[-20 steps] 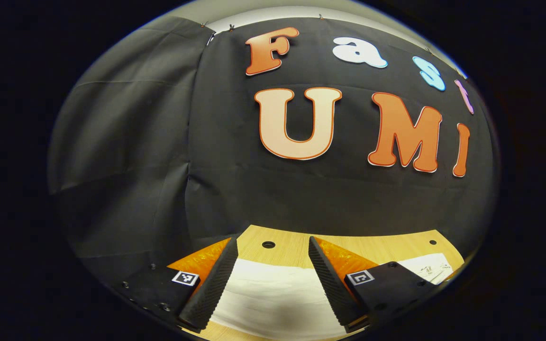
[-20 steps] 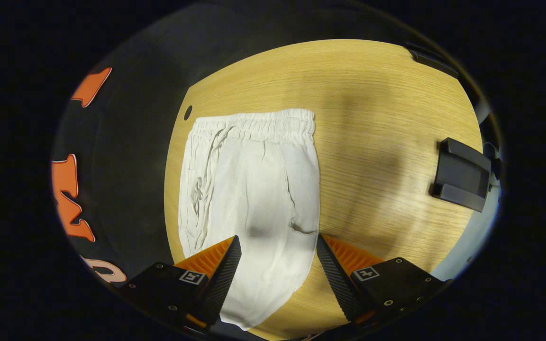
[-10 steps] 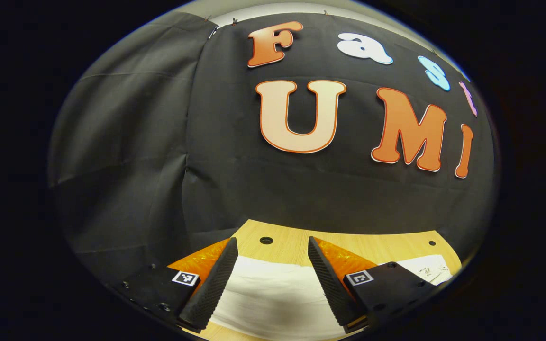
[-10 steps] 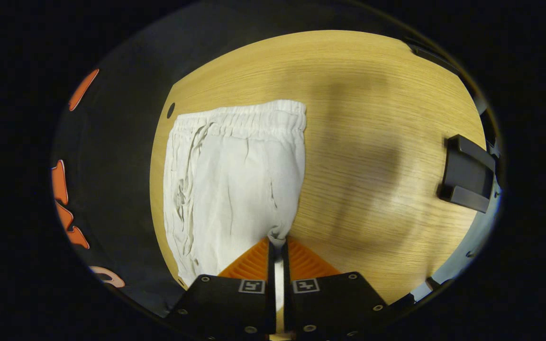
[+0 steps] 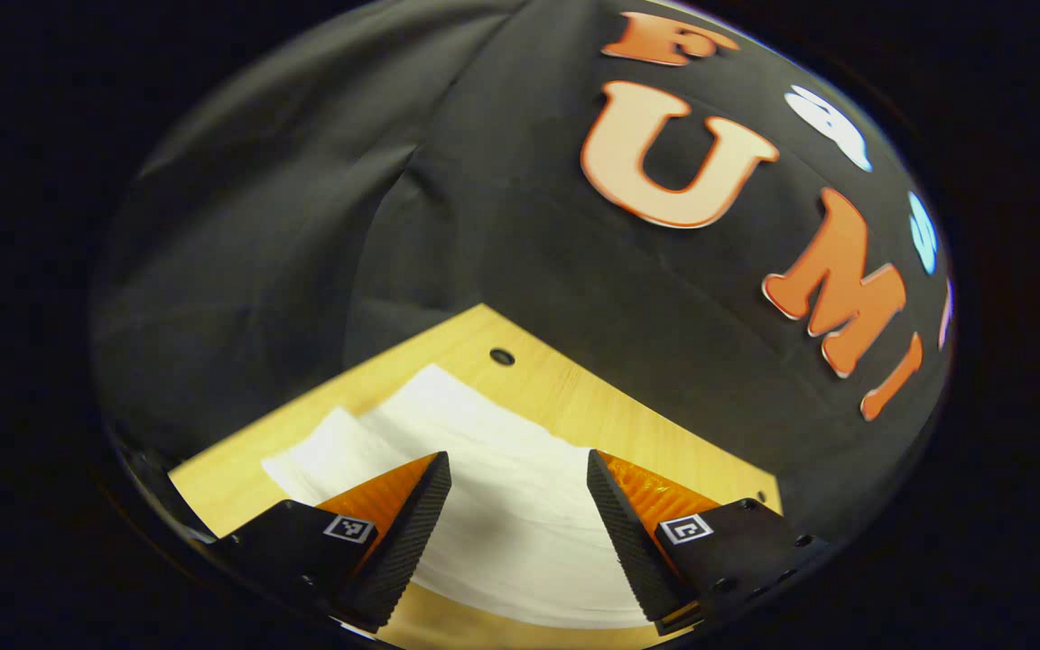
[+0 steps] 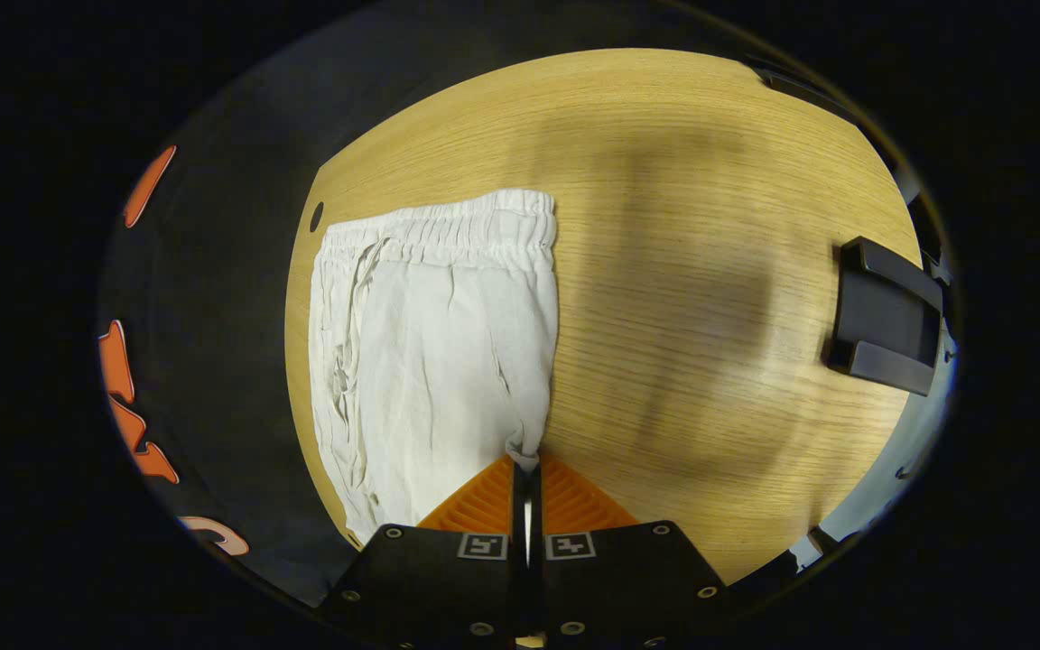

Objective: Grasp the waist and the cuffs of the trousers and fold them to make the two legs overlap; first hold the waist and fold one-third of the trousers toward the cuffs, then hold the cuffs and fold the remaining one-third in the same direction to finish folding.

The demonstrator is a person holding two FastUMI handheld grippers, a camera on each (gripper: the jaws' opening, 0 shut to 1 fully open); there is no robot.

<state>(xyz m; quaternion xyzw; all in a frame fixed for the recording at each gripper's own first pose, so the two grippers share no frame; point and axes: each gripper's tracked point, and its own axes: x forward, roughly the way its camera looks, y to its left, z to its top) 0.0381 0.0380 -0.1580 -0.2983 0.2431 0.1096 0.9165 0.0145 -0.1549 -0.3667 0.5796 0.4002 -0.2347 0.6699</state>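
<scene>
Right gripper pinching the trousers' edge; left gripper spread above the cloth.

The white trousers [image 6: 434, 343] lie flat along the table's [image 6: 719, 271] left edge in the right gripper view, their gathered waist [image 6: 448, 236] toward the far corner by a small hole. The right gripper [image 6: 526, 469] has its jaws pressed together on a nip of the near right edge of the fabric. The left gripper [image 5: 515, 510] hovers over the cloth with jaws apart, gripping nothing. To fold well, I judge the left should pinch its own hem before either lifts, then both rise evenly and carry the edge across, keeping the fabric taut so the layers land square.
</scene>
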